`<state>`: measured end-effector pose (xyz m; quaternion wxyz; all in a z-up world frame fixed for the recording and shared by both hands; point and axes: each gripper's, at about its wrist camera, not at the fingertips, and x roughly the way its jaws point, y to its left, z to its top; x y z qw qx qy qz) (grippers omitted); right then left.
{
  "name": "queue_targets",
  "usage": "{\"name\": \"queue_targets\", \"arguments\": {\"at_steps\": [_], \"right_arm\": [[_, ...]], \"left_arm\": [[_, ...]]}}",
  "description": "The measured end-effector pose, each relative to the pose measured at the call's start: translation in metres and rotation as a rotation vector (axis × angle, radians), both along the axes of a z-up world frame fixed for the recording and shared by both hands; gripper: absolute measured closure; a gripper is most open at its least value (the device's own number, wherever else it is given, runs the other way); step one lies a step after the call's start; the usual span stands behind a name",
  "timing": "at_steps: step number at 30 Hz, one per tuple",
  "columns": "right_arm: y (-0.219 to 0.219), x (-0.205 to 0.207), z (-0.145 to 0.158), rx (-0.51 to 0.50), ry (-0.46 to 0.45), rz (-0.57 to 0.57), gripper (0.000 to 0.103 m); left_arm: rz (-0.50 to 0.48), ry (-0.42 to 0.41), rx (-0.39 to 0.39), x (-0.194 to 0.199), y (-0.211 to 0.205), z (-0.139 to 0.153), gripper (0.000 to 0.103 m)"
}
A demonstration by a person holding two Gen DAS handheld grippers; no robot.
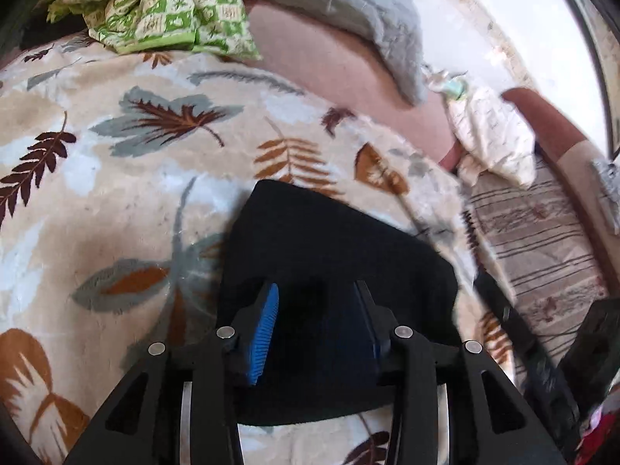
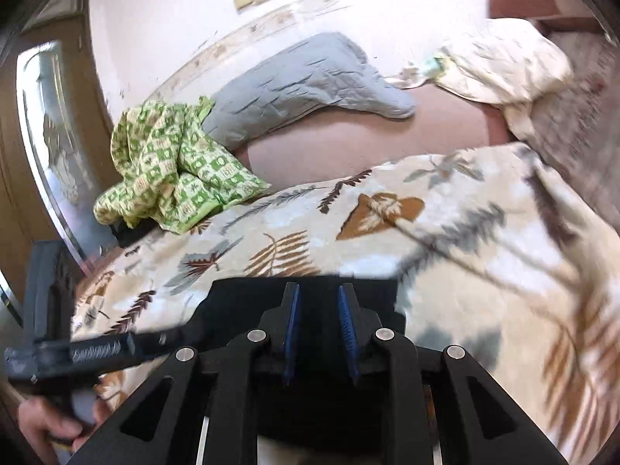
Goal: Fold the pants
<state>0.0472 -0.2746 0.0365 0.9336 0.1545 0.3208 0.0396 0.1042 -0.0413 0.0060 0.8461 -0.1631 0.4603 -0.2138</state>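
Note:
The black pants (image 1: 333, 255) lie folded into a compact rectangle on the leaf-patterned blanket (image 1: 128, 178). My left gripper (image 1: 316, 290) is open, its blue-padded fingers spread just above the near part of the pants, holding nothing. In the right wrist view the pants (image 2: 240, 302) lie under my right gripper (image 2: 318, 290), whose jaws stand open with a narrow gap and nothing between them. The left gripper's handle (image 2: 77, 352) and the hand on it show at the lower left of the right wrist view.
A green checkered cloth (image 2: 170, 174) and a grey quilted pillow (image 2: 302, 81) lie at the far side of the bed. A cream pillow (image 2: 500, 62) lies at the right. A striped rug (image 1: 542, 240) covers the floor beside the bed.

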Motion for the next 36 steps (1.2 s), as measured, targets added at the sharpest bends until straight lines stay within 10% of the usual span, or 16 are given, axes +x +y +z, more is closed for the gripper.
{"name": "queue_targets", "arguments": {"at_steps": [4, 13, 18, 21, 28, 36], "right_arm": [[-0.006, 0.044, -0.055, 0.034, 0.226, 0.02, 0.08], [-0.012, 0.037, -0.053, 0.081, 0.187, 0.058, 0.07], [-0.016, 0.002, -0.021, 0.101, 0.091, 0.015, 0.063], [-0.019, -0.034, -0.006, 0.181, 0.055, 0.032, 0.022], [-0.024, -0.085, 0.009, 0.3, 0.041, 0.023, 0.021], [-0.017, -0.092, 0.008, 0.305, 0.03, 0.024, 0.021]], "left_arm": [[-0.071, 0.0, 0.099, 0.0, -0.025, 0.004, 0.041], [-0.138, -0.005, 0.142, 0.014, -0.049, 0.002, 0.013], [-0.154, -0.064, 0.275, 0.006, -0.067, 0.014, 0.021], [-0.144, -0.101, 0.354, -0.015, -0.07, 0.03, 0.028], [-0.094, -0.181, 0.501, -0.067, -0.07, 0.043, 0.026], [-0.049, -0.158, 0.455, -0.072, -0.058, 0.045, 0.027]]}}
